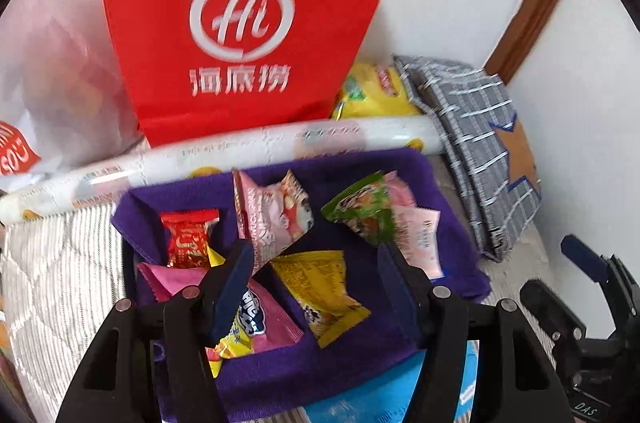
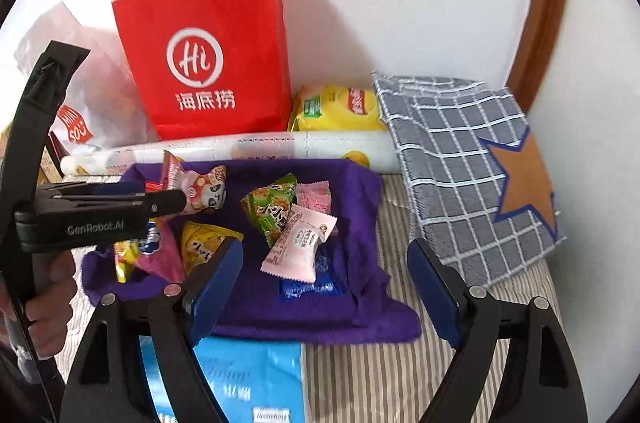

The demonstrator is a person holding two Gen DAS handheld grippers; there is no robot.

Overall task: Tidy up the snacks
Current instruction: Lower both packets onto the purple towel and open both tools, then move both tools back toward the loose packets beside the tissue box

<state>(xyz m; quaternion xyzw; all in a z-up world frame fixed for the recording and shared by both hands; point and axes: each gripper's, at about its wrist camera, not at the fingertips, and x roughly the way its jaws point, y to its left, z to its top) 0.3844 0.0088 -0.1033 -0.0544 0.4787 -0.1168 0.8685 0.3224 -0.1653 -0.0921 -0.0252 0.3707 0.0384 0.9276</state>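
Setting: a striped quilted bedcover (image 2: 372, 375) against a white wall (image 2: 400, 3), with a brown wooden door frame (image 2: 548, 7) at the far right.
Organizer: a purple fabric box (image 2: 360, 207) with inner dividers sits in the middle of the bedcover, its near edge resting over a light blue packet (image 2: 248, 379).
Snacks, far left cell: a red candy packet (image 1: 188, 237).
Snacks, near left cell: a pink packet (image 1: 276, 323) with yellow wrappers beside it.
Snacks, middle: a yellow packet (image 1: 320, 291) lies near; a pink mushroom-print packet (image 1: 272, 219) stands tilted above it.
Snacks, right cell: a green packet (image 2: 272, 207) lies against a pale pink packet (image 2: 298, 247), and a dark blue packet (image 2: 310, 283) lies flat under them.
Left gripper (image 1: 316, 263): over the box, fingers spread wide; in the right wrist view its tip touches the mushroom-print packet, but whether it grips it I cannot tell.
Right gripper (image 2: 326, 283): held at the near right edge of the box, fingers spread wide with nothing between them.
Behind the box: a long white printed roll (image 2: 260, 147) lies across, touching the far edge.
Far left: a white plastic bag (image 2: 92, 103).
Far middle: a red paper bag (image 2: 212, 63) with white handles stands at the wall, with a yellow chip bag (image 2: 336, 109) just right of it.
Far right: a folded grey checked cloth (image 2: 452, 159) with a brown star patch (image 2: 524, 179).
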